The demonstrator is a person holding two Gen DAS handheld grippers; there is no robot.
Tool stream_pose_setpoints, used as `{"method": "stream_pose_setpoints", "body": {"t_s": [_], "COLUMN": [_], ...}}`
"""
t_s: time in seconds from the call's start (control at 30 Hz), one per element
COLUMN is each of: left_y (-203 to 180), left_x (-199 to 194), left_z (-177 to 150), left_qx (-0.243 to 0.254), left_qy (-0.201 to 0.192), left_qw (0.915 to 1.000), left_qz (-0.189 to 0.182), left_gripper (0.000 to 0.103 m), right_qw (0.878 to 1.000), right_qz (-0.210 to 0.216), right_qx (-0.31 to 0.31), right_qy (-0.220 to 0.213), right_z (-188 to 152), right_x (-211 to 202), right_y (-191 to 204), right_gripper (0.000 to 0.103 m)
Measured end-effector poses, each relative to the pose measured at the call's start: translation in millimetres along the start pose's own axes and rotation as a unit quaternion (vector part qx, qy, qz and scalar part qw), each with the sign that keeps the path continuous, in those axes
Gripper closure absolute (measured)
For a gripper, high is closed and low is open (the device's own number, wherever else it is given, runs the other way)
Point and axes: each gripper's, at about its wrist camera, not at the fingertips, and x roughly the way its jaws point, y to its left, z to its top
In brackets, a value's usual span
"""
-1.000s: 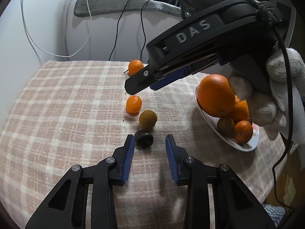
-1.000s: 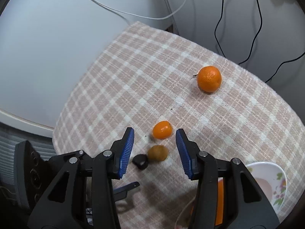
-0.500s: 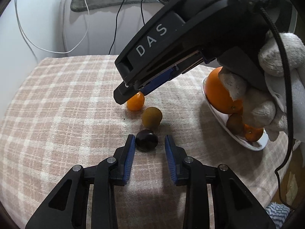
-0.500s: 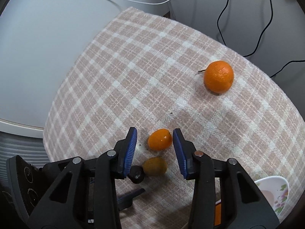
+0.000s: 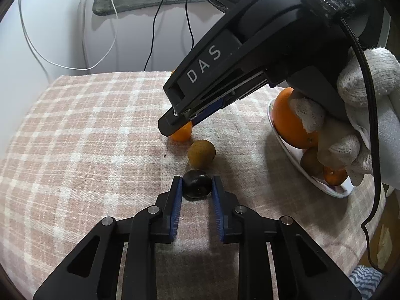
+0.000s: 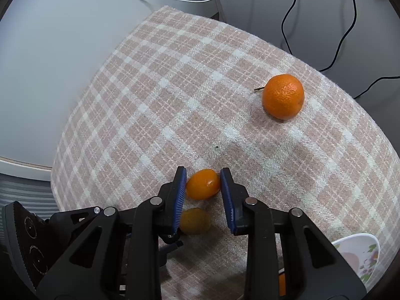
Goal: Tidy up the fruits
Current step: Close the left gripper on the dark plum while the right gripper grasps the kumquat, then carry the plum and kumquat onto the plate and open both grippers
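Observation:
A dark round fruit (image 5: 196, 183) lies on the plaid tablecloth between the pads of my left gripper (image 5: 196, 187), which touch both its sides. A brown kiwi (image 5: 201, 153) lies just beyond it. My right gripper (image 6: 203, 183) is shut on a small oval orange fruit (image 6: 203, 184) resting on the cloth; in the left wrist view its fingertips (image 5: 172, 125) cover most of that fruit (image 5: 181, 133). The kiwi (image 6: 194, 221) sits under the right gripper. A larger mandarin (image 6: 283, 96) lies alone farther off.
A white plate (image 5: 295, 156) at the right holds a big orange (image 5: 287, 122), a kiwi and a small orange. A gloved hand (image 5: 360, 125) holds the right gripper above it. The plate's rim (image 6: 360, 250) shows low right. Cables hang behind the table.
Both grippers moved forward and closed. The left one closed on the dark fruit, the right one on the small oval orange fruit.

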Motion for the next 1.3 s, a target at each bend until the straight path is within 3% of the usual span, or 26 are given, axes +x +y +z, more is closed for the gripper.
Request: {"method": "stream_pose_setpoints", "body": {"t_s": [0.53,0.87,1.3], "left_y": [-16,-45,-91], "left_x": [-34,-39,-39], "left_z": [1,5,13], "left_qx": [-0.005,0.008,0.037], "left_qy": [-0.034,-0.041,-0.044], "left_qw": [0.9993,0.9983,0.9951], "left_qz": [-0.014,-0.041,-0.08], "left_gripper": [0.081,0.081,0.081], "right_qw": [0.997,0.992,0.983], "right_qz": [0.018,0.018,-0.004], "right_qx": [-0.003,0.0,0.043], "right_qy": [-0.072,-0.129,-0.18], "right_z": [-30,-72,-140], "right_x": [-62,-115,-157], "right_y": [0,-14,-67], "right_gripper": [0.074,0.074,0.074]}}
